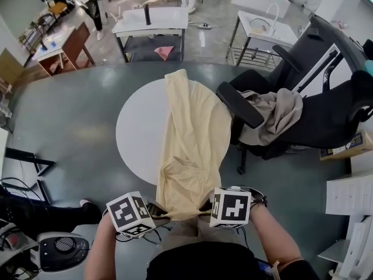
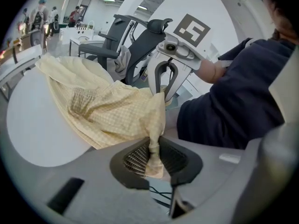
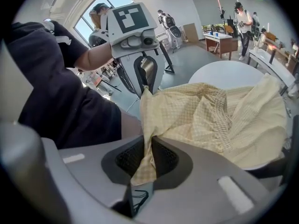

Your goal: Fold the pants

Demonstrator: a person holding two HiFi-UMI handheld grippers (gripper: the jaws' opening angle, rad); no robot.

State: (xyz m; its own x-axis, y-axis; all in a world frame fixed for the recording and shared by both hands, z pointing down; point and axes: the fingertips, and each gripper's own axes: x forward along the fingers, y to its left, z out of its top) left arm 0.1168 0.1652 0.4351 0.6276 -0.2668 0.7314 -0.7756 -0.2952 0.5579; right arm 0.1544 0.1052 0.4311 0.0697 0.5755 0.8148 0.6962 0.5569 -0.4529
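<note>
Pale yellow checked pants (image 1: 189,150) lie lengthwise across the round white table (image 1: 137,136), legs pointing away from me, waist end lifted off the near edge. My left gripper (image 1: 156,213) is shut on one waist corner of the pants (image 2: 112,113), the cloth bunched between its pads. My right gripper (image 1: 205,206) is shut on the other waist corner of the pants (image 3: 210,120). The two grippers hang close together in front of my body, each visible in the other's view: right gripper (image 2: 163,94), left gripper (image 3: 145,85).
A black office chair (image 1: 291,112) with beige clothing (image 1: 274,112) draped on it stands just right of the table. A white desk (image 1: 151,22) and a cart (image 1: 259,25) stand beyond. A grey device (image 1: 58,249) sits on the floor at lower left.
</note>
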